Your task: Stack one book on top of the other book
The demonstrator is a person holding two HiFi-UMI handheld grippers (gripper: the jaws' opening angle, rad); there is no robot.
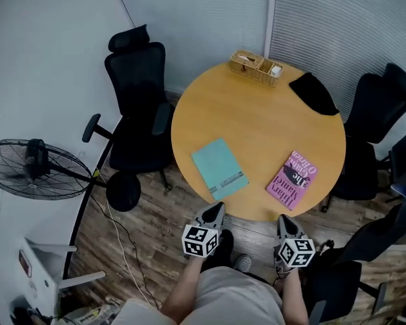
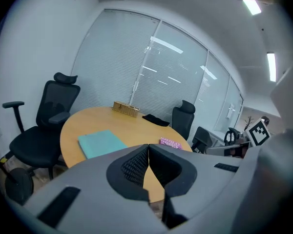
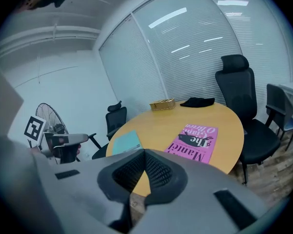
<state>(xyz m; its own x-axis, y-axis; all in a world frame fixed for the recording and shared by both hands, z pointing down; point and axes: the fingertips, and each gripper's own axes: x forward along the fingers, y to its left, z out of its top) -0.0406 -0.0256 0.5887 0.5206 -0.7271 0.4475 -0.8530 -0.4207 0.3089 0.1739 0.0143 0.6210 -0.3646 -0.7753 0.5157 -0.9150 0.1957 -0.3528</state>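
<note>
Squarely on the round tabletop (image 1: pixel 257 124), lying flat and well apart: a teal book (image 1: pixel 219 168) at the near left, a pink book (image 1: pixel 292 179) at the near right (black lettering on its cover, one corner close to the rim). Not yet stacked, with bare wood between the two.

Just short of the near rim, over the wooden floor (image 1: pixel 155 235): the left hand-held gripper (image 1: pixel 218 207), pointing toward the teal book's near corner and touching nothing. Jaws pressed together, ribbed pads meeting at the tips, nothing between. Likewise the right hand-held gripper (image 1: pixel 284 219), near the pink book's near edge but clear of it, jaws closed tight and empty. A marker cube (image 1: pixel 200 241) at the near end of each.

At the far side of the tabletop: a wicker basket (image 1: pixel 256 68) with small items inside (too small to tell), and to its right a black fabric item (image 1: pixel 314 92) by the rim.

Around the tabletop: a black office chair (image 1: pixel 139 100) on the left, a second black chair (image 1: pixel 379 110) on the right. Farther left, on the floor, a standing fan (image 1: pixel 34 169). Beyond the far side, pale blinds (image 1: pixel 338 19).
</note>
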